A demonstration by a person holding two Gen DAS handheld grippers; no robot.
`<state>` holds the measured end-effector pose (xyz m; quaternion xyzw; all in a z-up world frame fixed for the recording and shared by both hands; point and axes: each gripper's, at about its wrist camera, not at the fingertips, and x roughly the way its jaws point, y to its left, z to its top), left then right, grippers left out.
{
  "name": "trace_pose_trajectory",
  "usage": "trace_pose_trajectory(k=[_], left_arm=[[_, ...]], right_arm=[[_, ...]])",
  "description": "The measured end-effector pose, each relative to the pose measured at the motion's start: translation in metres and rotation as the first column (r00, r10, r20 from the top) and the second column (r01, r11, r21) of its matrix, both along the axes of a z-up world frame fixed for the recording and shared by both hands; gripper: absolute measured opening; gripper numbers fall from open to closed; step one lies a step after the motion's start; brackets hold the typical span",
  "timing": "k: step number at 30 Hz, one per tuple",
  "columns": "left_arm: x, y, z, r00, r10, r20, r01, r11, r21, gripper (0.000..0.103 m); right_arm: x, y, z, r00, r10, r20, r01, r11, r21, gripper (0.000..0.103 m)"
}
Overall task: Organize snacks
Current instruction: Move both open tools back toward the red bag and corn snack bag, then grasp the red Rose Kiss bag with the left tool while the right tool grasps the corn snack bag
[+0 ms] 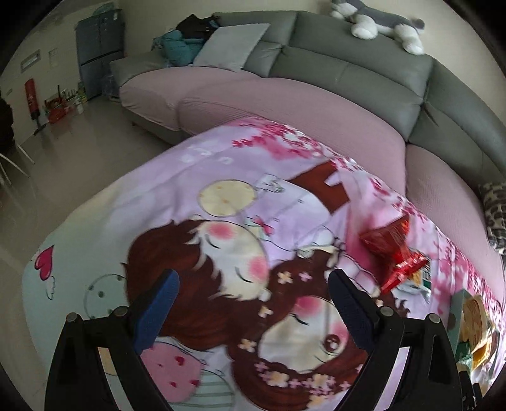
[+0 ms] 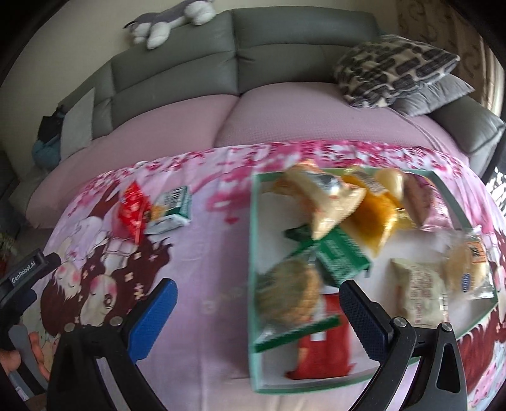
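Observation:
A green-rimmed white tray (image 2: 253,240) lies on the cartoon-print cloth and holds several snack packets, among them a round cookie pack (image 2: 289,292), a green packet (image 2: 341,257) and a red packet (image 2: 322,351). Outside it, to the left, lie a red snack packet (image 2: 132,210) and a green-white packet (image 2: 172,208) touching each other; both also show in the left wrist view (image 1: 392,249). My right gripper (image 2: 256,300) is open and empty above the tray's left edge. My left gripper (image 1: 253,294) is open and empty over the cloth, left of the red packet.
A grey sofa with a pink cover (image 2: 177,126) stands just behind the cloth-covered table. A patterned cushion (image 2: 392,72) and a plush dog (image 2: 170,22) lie on the sofa. The other hand-held gripper (image 2: 22,275) shows at the left edge.

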<state>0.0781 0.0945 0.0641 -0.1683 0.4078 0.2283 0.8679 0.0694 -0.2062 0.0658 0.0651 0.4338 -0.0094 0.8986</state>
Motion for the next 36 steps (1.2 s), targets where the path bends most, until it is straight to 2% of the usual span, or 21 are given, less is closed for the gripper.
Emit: trace_pose_trajectory(k=[8, 13, 20, 29, 36], left_arm=[[-0.008, 0.032, -0.006, 0.998, 0.057, -0.007, -0.057, 0.998, -0.013, 0.095], [-0.004, 0.032, -0.013, 0.999, 0.041, -0.019, -0.041, 0.999, -0.031, 0.095], [0.015, 0.014, -0.021, 0.999, -0.035, -0.037, 0.032, 0.998, -0.057, 0.095], [0.045, -0.014, -0.014, 0.989, -0.141, 0.046, 0.144, 0.986, -0.084, 0.095], [0.068, -0.026, -0.01, 0.974, -0.212, 0.082, 0.219, 0.972, -0.087, 0.095]], right_arm=[[0.001, 0.03, 0.004, 0.999, 0.048, 0.022, -0.048, 0.999, -0.016, 0.103], [0.001, 0.033, 0.006, 0.999, 0.043, 0.032, -0.042, 0.998, -0.042, 0.103], [0.009, 0.031, 0.011, 0.998, 0.031, 0.052, -0.027, 0.996, -0.085, 0.103], [0.036, 0.047, 0.022, 0.991, 0.09, 0.096, -0.077, 0.988, -0.133, 0.103], [0.057, 0.057, 0.01, 0.99, 0.117, 0.078, -0.105, 0.984, -0.142, 0.103]])
